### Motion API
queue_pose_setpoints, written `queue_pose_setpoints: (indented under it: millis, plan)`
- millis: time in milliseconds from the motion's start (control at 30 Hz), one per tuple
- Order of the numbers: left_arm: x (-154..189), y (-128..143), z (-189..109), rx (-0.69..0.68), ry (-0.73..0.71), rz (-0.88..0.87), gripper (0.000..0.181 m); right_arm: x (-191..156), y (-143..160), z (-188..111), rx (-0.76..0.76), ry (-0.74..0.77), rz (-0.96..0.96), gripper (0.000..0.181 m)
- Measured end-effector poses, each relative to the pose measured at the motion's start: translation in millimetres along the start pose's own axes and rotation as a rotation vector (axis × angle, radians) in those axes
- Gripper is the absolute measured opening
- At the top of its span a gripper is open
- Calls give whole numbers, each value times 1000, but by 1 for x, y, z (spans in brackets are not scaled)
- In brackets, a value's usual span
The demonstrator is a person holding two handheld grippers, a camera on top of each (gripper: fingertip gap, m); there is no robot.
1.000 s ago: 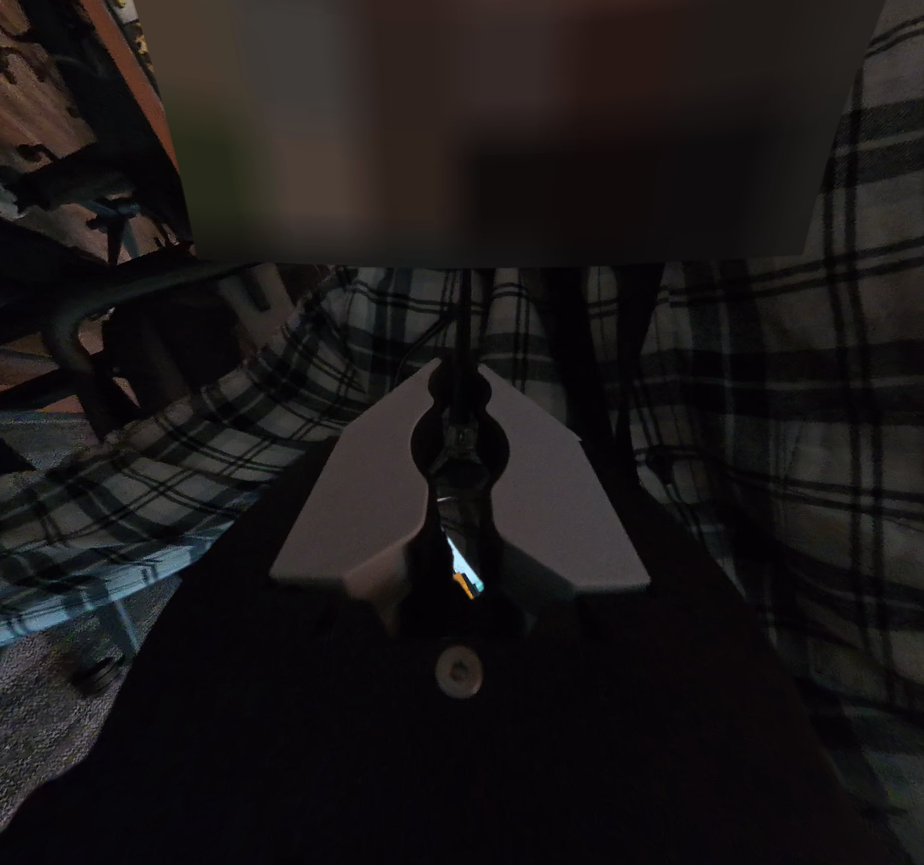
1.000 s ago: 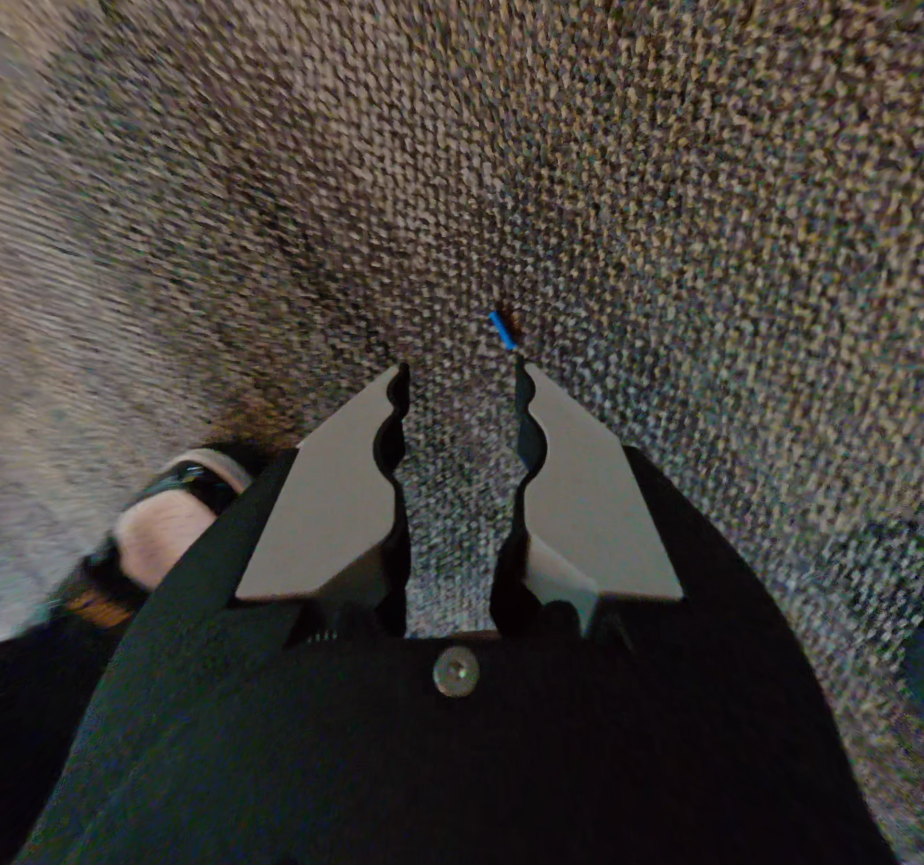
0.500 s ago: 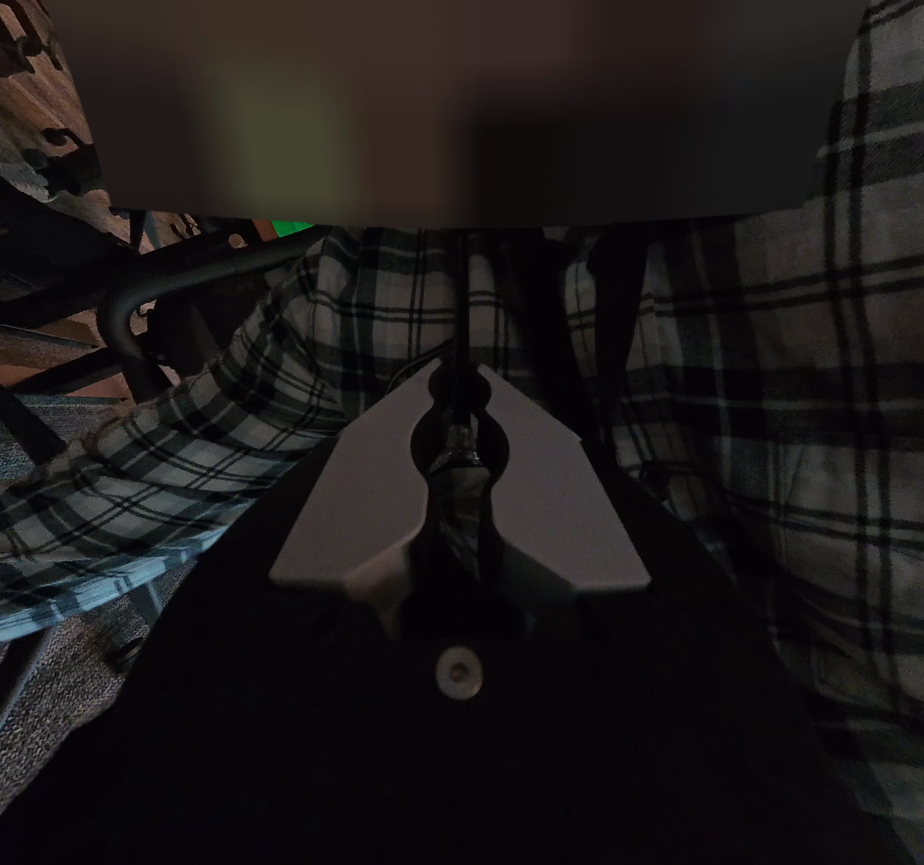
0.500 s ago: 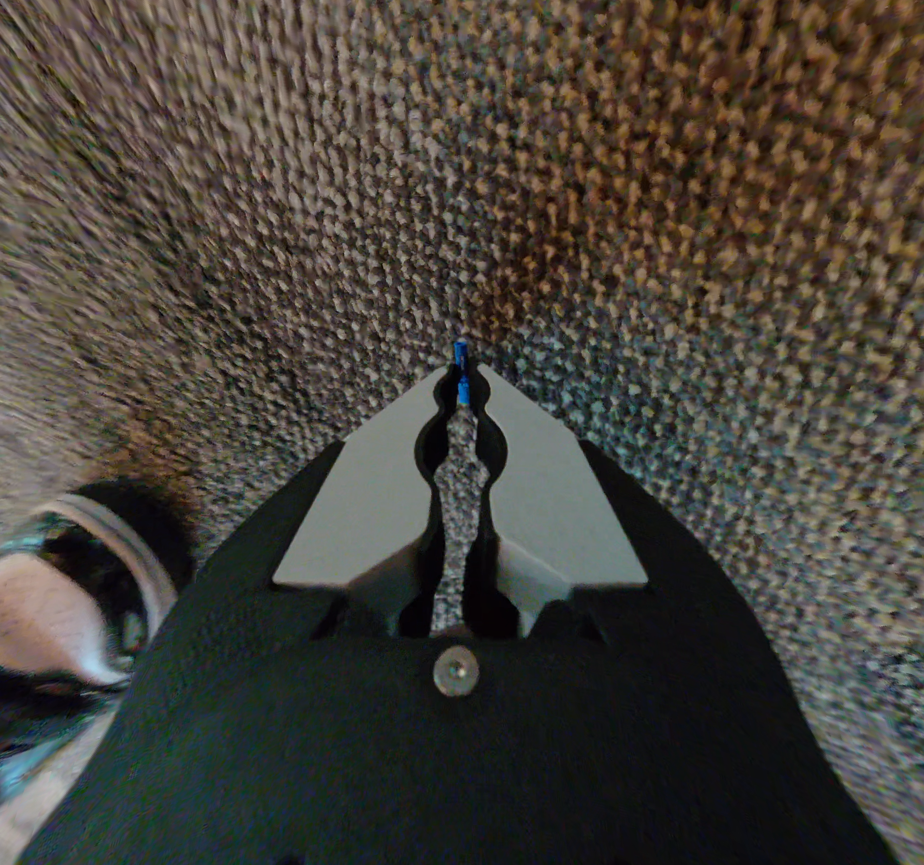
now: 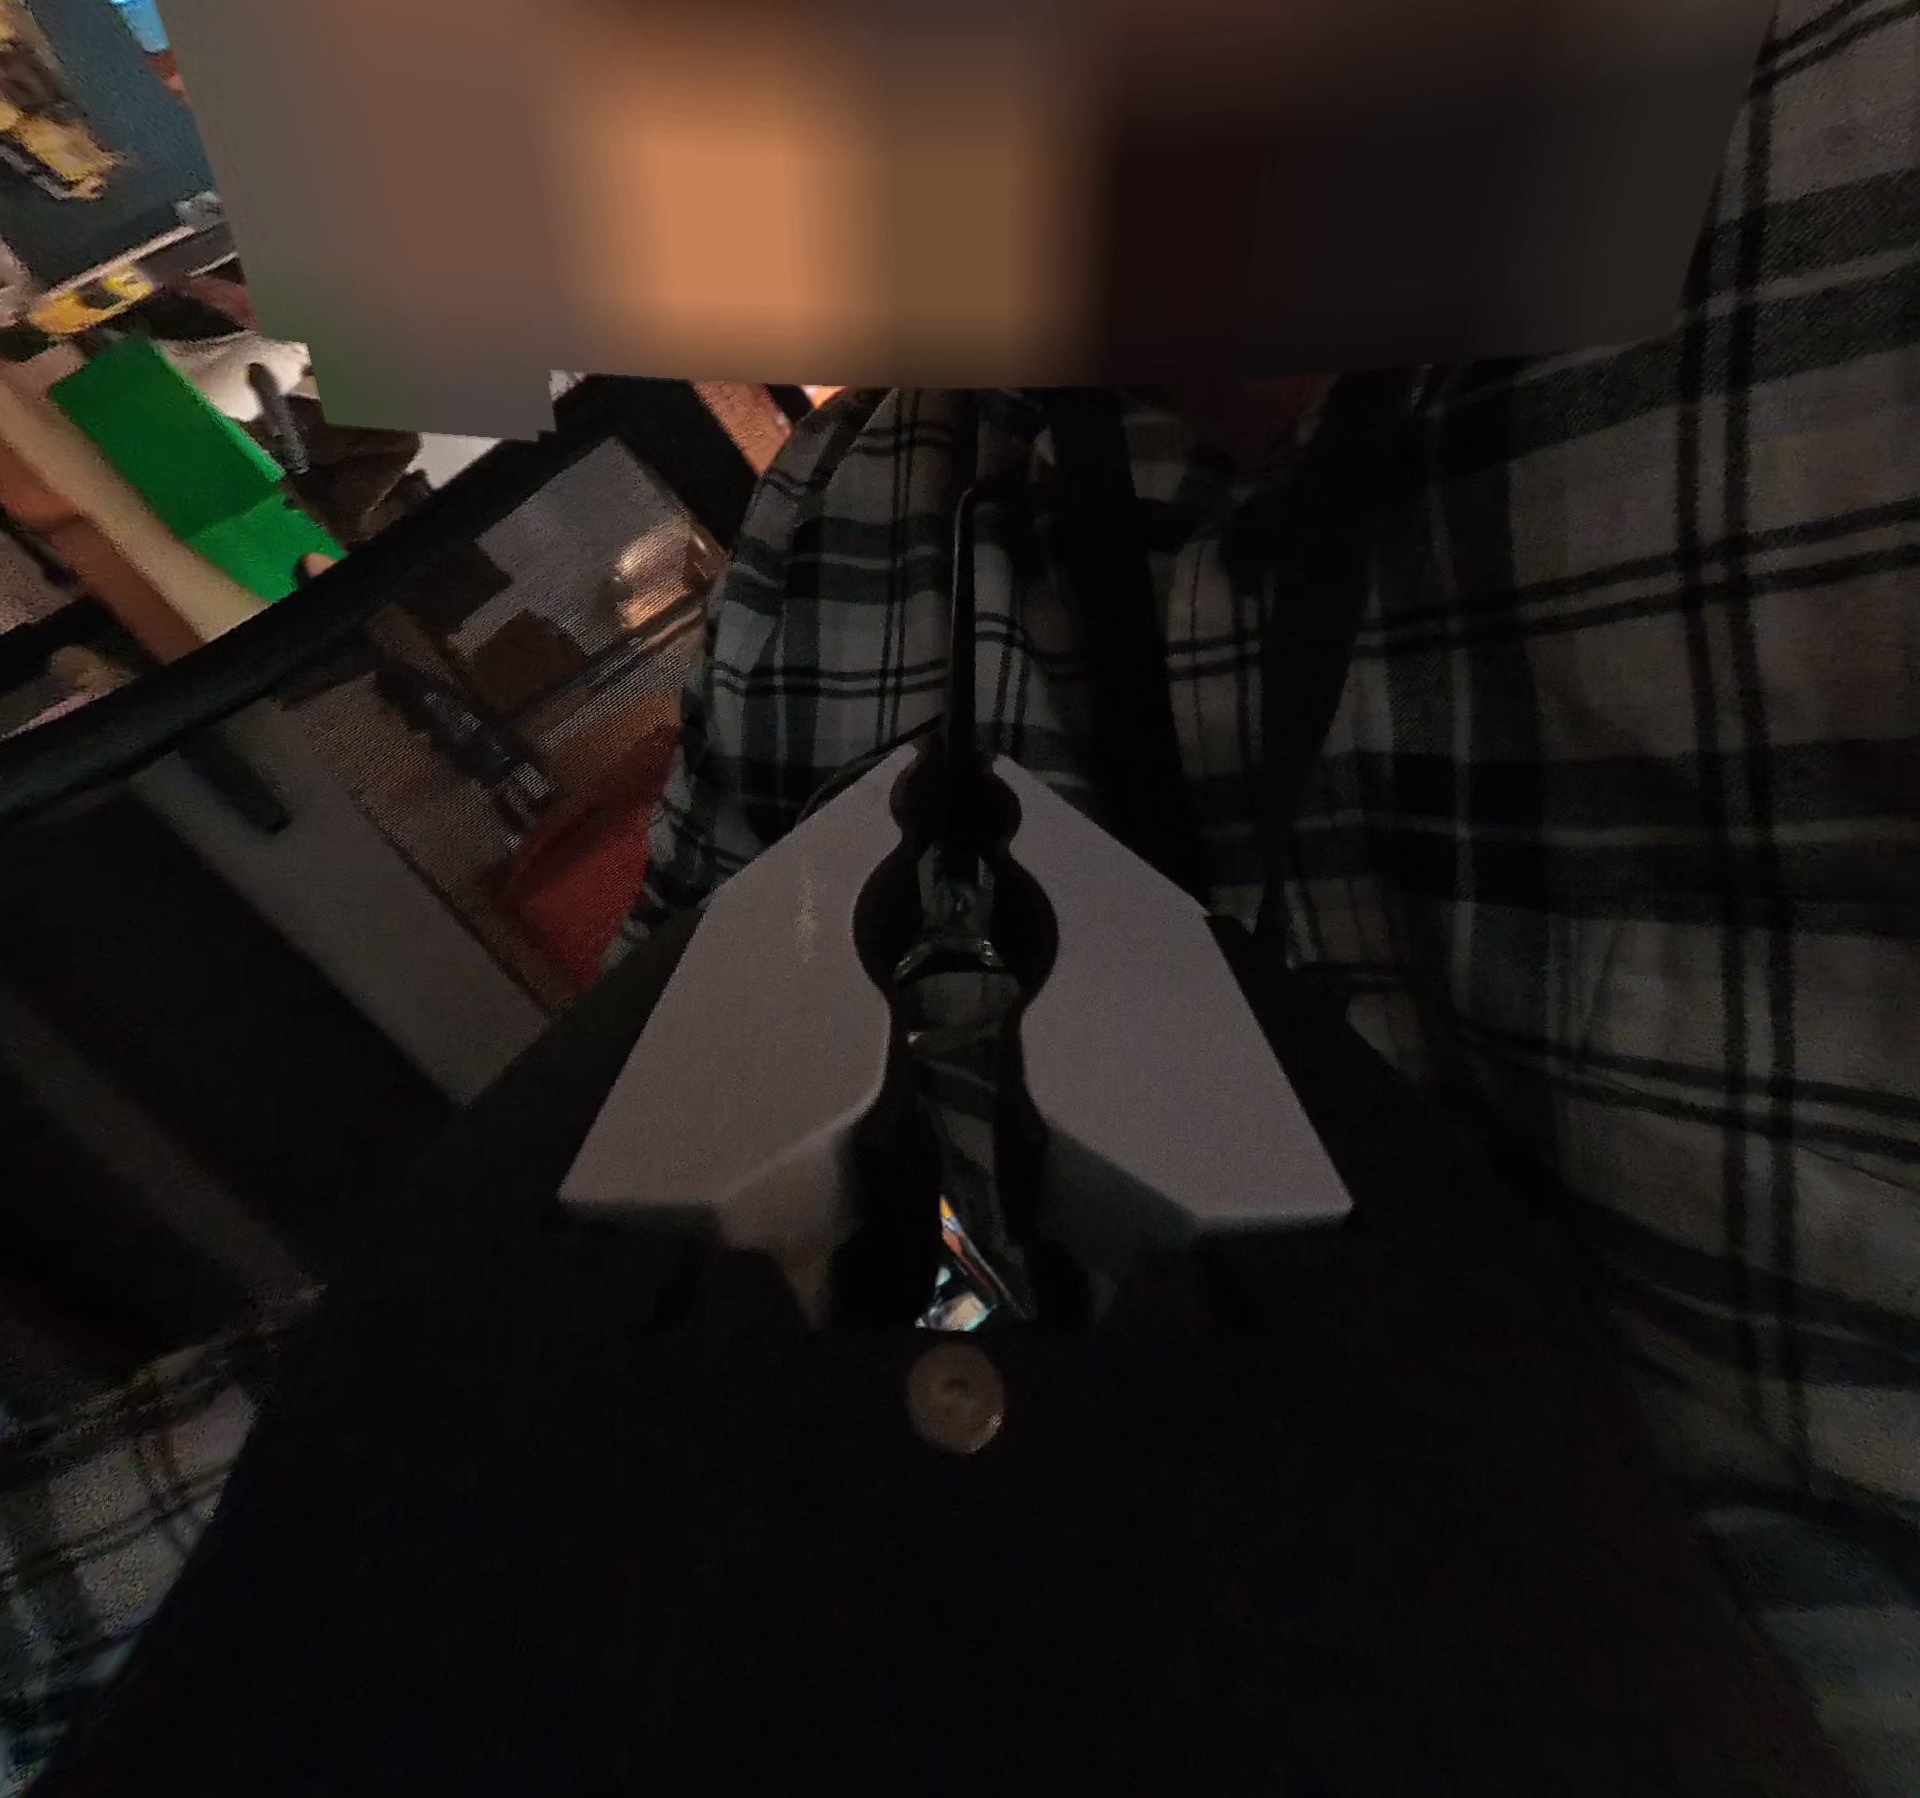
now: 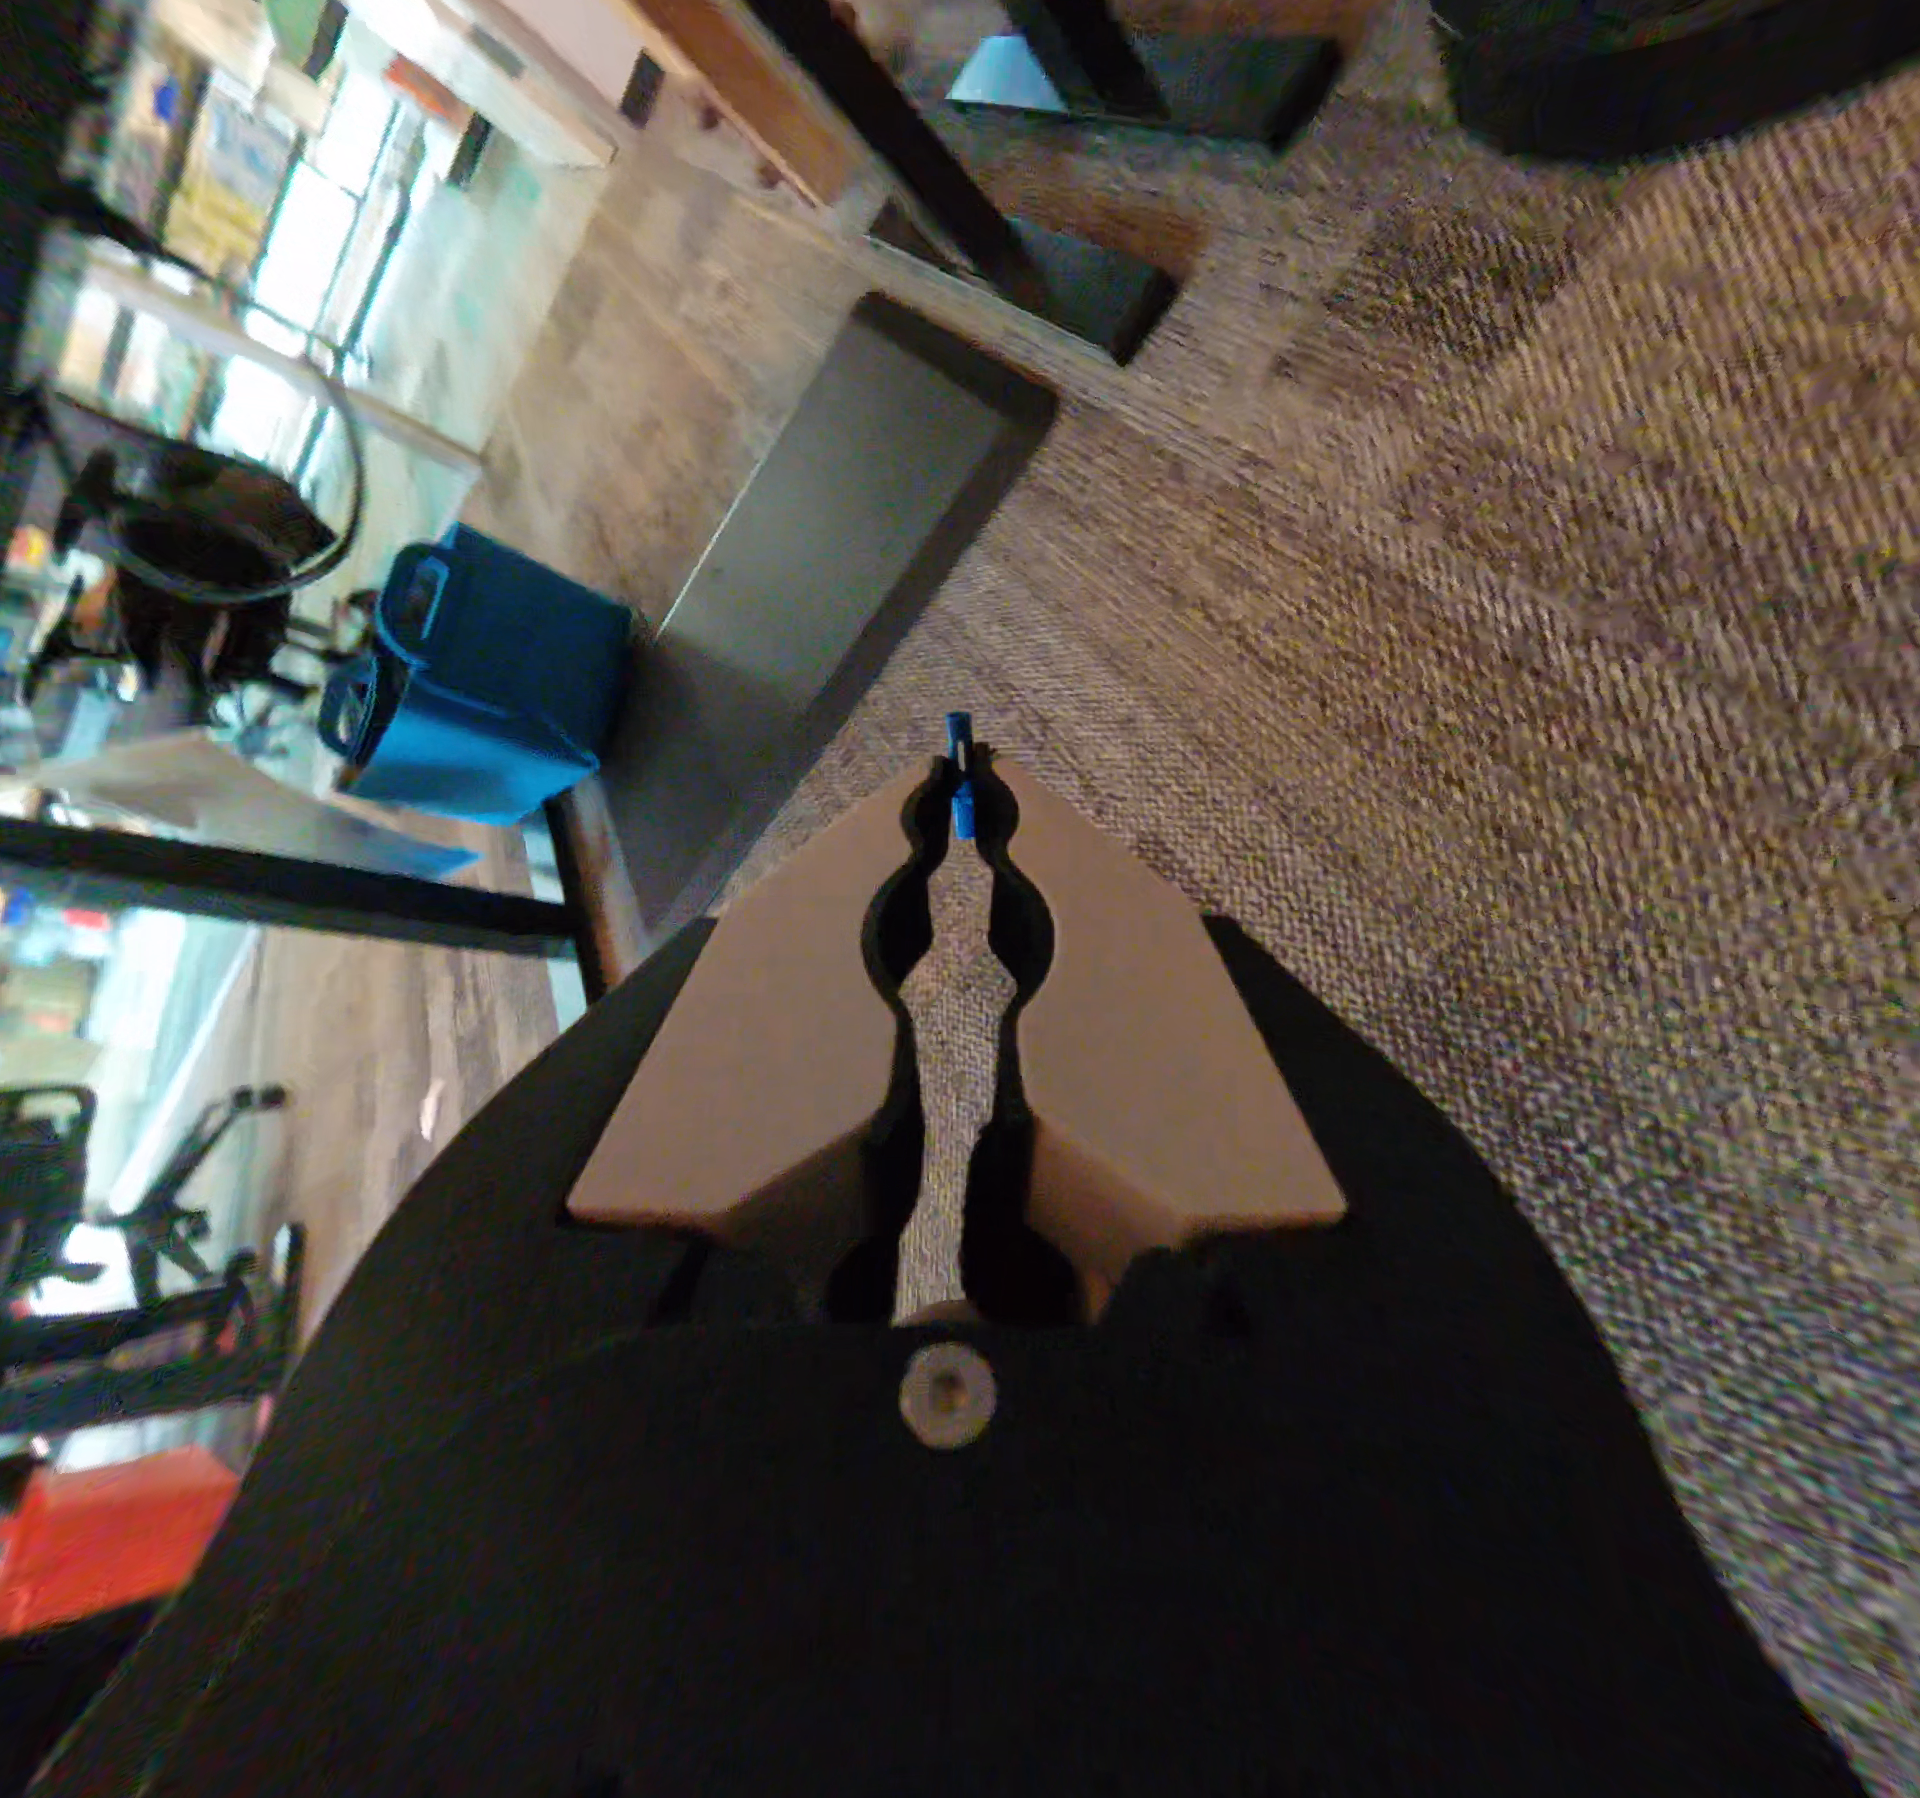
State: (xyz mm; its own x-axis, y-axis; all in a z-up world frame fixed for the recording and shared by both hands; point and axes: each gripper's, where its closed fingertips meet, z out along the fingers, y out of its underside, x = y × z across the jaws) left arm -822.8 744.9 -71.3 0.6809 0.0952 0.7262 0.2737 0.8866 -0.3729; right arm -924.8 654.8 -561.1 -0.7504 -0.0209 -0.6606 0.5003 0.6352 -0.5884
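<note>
Fingers of the right gripper (image 6: pixel 961 774) pinch a small blue piece (image 6: pixel 962 790) at their tips, above speckled carpet (image 6: pixel 1507 709) near a blue bin (image 6: pixel 488 678). Left gripper (image 5: pixel 961 782) is closed on a thin dark rod (image 5: pixel 964 647) before a plaid shirt (image 5: pixel 1558 709).

Carpeted office (image 6: pixel 1507 709), desk legs (image 6: pixel 862 75), chairs (image 6: pixel 156 1229)

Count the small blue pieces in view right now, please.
1. A small blue piece is pinched at the tips of the shut right gripper, above the carpet. None shows in the left wrist view; others could be hidden behind the gripper body.
</note>
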Motion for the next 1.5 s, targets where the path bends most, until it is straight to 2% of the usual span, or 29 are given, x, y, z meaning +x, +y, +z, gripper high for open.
queue_pose_setpoints:
  millis: [167,333,433,500,600,700,933,1100,1200,1300,1400,1500]
  plan:
    - [65,-23,50,-39,56,88,3,-129,-69,-52,-23,-99,-160,1]
    - [144,-34,81,-67,74,195,3,-268,-128,-104,22,-204,-265,1]
    - [196,-33,88,-64,68,278,3,-350,-140,-119,0,-275,-348,1]
    - [235,-29,87,-49,51,344,3,-404,-138,-124,-23,-337,-384,1]
    - [298,-14,75,-22,0,458,3,-488,-114,-127,-91,-454,-447,1]
    - [366,12,51,28,-79,577,3,-572,-72,-127,-172,-559,-526,1]
    - [546,111,-22,135,-276,854,3,-777,50,-120,-292,-725,-666,2]
    - [685,180,-88,276,-466,1051,3,-921,132,-94,-374,-811,-787,2]
    - [752,216,-121,351,-567,1159,3,-1003,163,-66,-393,-845,-863,2]
    - [803,241,-158,440,-657,1232,3,-1069,181,-25,-407,-844,-845,2]
    - [844,254,-204,501,-725,1276,3,-1115,190,31,-399,-801,-859,2]
    - [878,257,-257,523,-767,1278,3,-1146,184,103,-359,-718,-859,2]
